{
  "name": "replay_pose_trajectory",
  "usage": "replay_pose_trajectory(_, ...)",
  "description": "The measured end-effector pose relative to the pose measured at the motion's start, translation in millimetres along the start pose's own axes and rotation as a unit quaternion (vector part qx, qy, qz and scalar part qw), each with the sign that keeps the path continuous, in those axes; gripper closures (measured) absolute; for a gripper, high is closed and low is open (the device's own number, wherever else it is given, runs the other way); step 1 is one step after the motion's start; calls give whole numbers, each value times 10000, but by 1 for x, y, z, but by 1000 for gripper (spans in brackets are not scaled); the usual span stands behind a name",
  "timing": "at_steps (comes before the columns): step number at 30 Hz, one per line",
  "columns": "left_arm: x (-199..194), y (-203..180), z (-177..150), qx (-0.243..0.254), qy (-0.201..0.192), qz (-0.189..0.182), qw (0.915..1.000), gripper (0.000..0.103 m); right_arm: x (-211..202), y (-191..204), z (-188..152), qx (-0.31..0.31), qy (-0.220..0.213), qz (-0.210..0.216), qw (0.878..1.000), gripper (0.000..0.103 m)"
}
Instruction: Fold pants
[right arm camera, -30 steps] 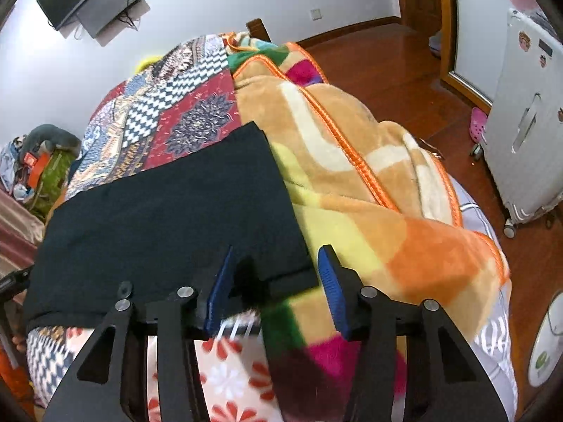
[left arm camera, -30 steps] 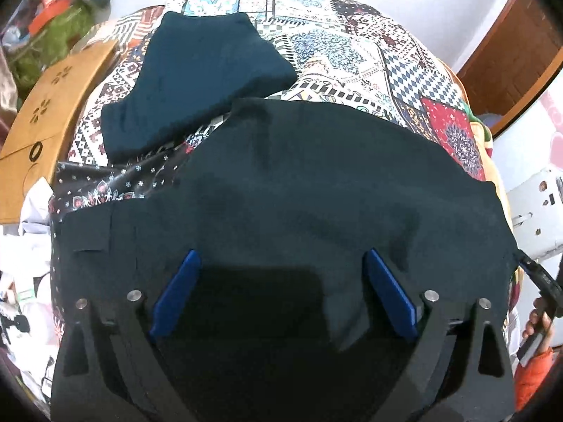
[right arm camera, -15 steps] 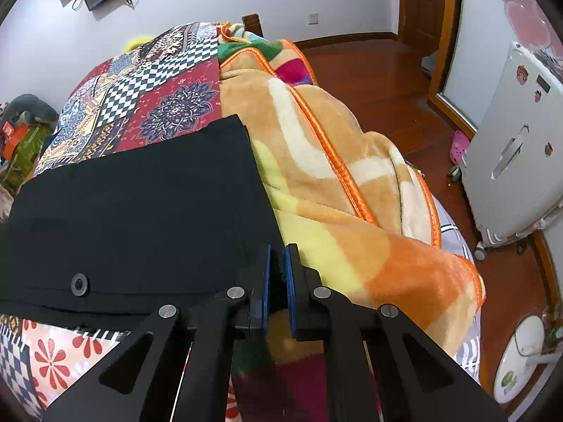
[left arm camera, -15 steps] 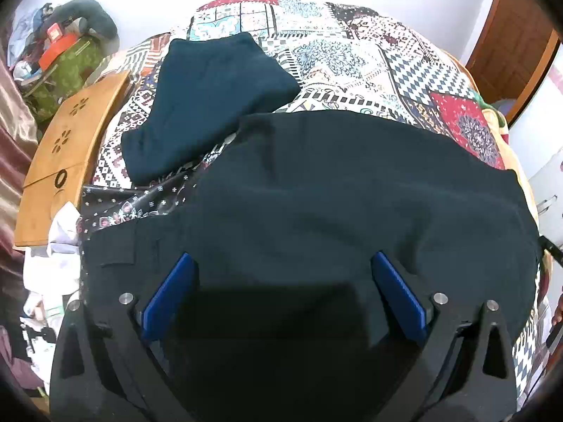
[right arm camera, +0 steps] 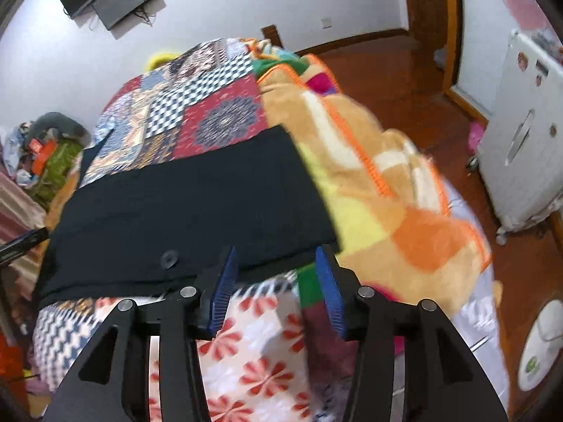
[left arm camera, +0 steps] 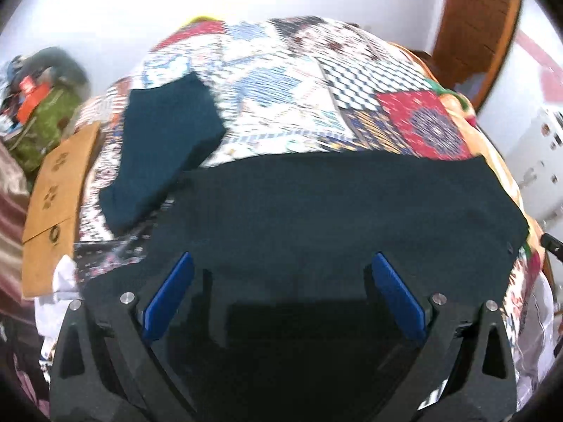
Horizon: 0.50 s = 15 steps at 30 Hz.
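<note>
While the black pants lie folded flat across the patchwork bedspread, their right edge against the orange blanket, the right gripper has just been opening, jaws parted and empty at the near corner. The left gripper is spread wide above the cloth, grasping nothing. A folded teal garment lies beyond.

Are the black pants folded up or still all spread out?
Folded. The black pants lie as one flat rectangle on the patchwork bedspread, their button near the front edge.
</note>
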<state>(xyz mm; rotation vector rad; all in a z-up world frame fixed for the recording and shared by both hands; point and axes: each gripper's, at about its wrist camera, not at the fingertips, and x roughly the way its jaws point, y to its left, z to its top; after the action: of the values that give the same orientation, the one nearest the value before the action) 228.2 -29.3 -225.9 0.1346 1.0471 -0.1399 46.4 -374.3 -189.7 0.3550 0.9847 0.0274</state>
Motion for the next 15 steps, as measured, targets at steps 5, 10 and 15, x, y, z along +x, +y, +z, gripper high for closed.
replay_pose_trajectory(5, 25, -44, -5, 744, 412, -152, 9963, 0, 22, -4, -18, 524, 378, 649, 9958, 60)
replay_pose_trajectory(10, 31, -63, 2, 839, 433, -189, 9954, 0, 45, -19, -17, 1012, 423, 899, 9899, 60)
replay_pose_trajectory(15, 40, -73, 11, 832, 537, -329, 9945, 0, 55, -29, -2, 1352, 176, 1029, 9853, 60)
